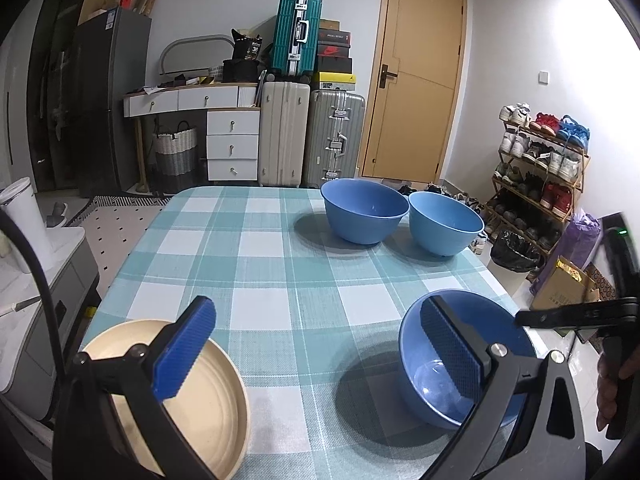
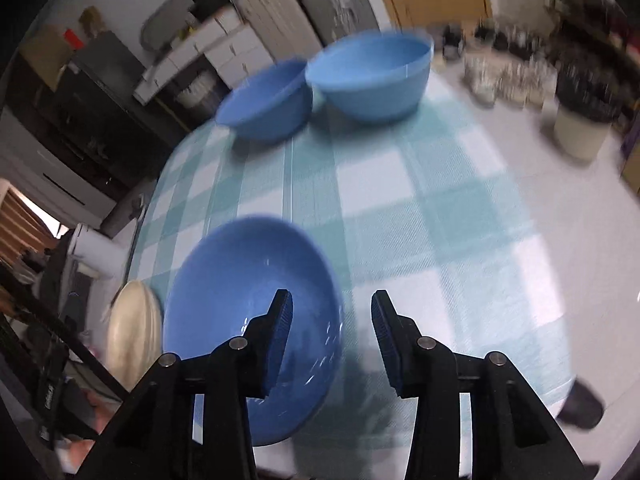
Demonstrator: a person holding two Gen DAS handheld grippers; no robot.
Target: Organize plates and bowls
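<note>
Now, left gripper (image 1: 320,344): jaws spread wide, nothing between them; one blue pad stands over the cream round plate (image 1: 208,408), the other over the near blue plastic bowl (image 1: 440,376).
Right gripper (image 2: 332,344): jaws partly apart, gripping nothing; its left pad hangs over the near bowl (image 2: 240,300), touch unclear through blur.
Near bowl: upright on the teal checked tablecloth (image 1: 280,280), well apart from the plate.
Far blue bowls (image 1: 363,210) (image 1: 446,222): side by side at the cloth's far edge, rims about touching.
</note>
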